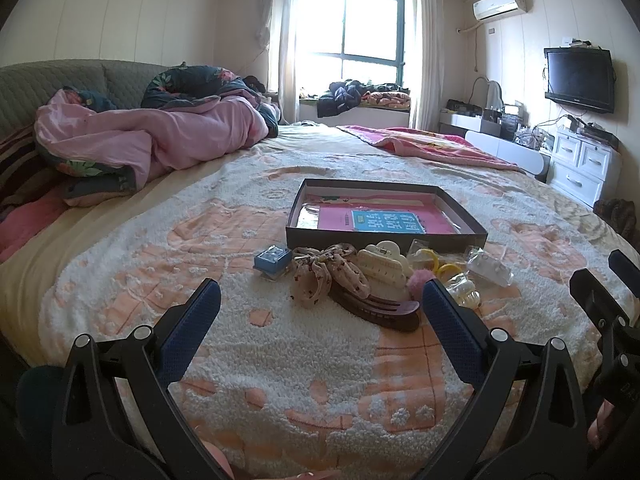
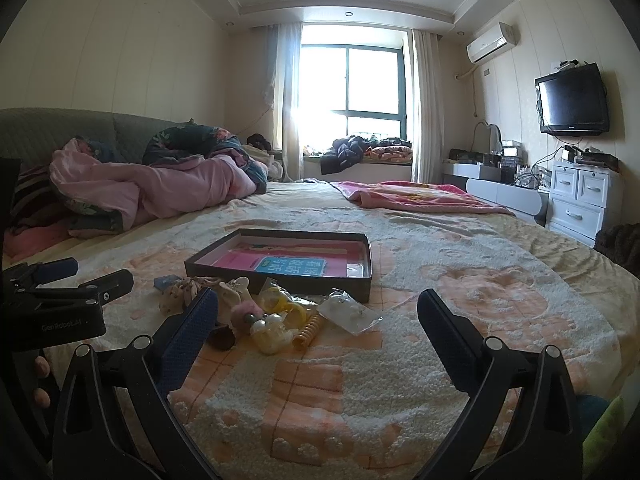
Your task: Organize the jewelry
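A shallow dark box (image 1: 384,236) with a pink and blue lining lies on the bed; it also shows in the right wrist view (image 2: 280,276). In front of it lies a pile of hair accessories: a small blue box (image 1: 272,260), a floral scrunchie (image 1: 328,272), a cream claw clip (image 1: 380,266), a brown hair clip (image 1: 376,308), a pink pompom (image 1: 420,282), yellow rings (image 2: 288,304), a clear packet (image 2: 350,312) and a coiled tie (image 2: 308,330). My left gripper (image 1: 320,300) is open and empty just short of the pile. My right gripper (image 2: 318,312) is open and empty, right of the pile.
A white and peach textured blanket (image 1: 280,360) covers the bed. Crumpled pink bedding (image 1: 152,136) lies at the far left, a pink throw (image 1: 432,146) at the far right. White drawers (image 1: 584,168) and a wall TV (image 1: 580,78) stand beyond the bed's right edge.
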The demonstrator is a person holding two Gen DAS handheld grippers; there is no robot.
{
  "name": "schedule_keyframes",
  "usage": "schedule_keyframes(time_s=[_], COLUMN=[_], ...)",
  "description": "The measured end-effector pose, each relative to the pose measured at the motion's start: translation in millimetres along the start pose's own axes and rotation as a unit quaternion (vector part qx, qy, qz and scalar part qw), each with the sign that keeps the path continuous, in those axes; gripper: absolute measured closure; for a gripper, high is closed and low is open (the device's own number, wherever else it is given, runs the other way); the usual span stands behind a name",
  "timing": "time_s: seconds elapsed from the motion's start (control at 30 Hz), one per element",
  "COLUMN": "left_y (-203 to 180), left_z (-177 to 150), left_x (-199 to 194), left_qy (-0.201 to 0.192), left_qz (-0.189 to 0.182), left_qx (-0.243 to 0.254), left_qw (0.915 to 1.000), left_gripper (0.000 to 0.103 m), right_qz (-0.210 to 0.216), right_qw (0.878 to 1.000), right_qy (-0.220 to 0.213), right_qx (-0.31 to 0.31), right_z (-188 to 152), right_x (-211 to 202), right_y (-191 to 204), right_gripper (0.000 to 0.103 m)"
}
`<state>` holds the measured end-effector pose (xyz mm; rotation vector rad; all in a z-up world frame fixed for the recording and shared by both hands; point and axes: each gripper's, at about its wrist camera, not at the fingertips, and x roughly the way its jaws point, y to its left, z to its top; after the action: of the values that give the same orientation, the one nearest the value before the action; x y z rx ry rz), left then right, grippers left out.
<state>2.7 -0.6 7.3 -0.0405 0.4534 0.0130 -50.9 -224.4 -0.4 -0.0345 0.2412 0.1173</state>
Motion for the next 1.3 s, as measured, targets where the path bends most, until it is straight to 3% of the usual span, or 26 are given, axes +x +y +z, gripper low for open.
schedule_keyframes(time_s=[1.3], left_y=[1.2], left_z=[0.3], left_x=[-2.7], left_qy=[-0.010], left_qz=[-0.002], left_qx=[0.003], left_qw=[0.9999], left_gripper=[0.011], right_qz=[0.003], right_qw=[1.000], right_qy=[-0.001], right_qx=[0.001], right_z=[0.7], right_x=[-0.9], right_y=[0.5], right_gripper=[0.006])
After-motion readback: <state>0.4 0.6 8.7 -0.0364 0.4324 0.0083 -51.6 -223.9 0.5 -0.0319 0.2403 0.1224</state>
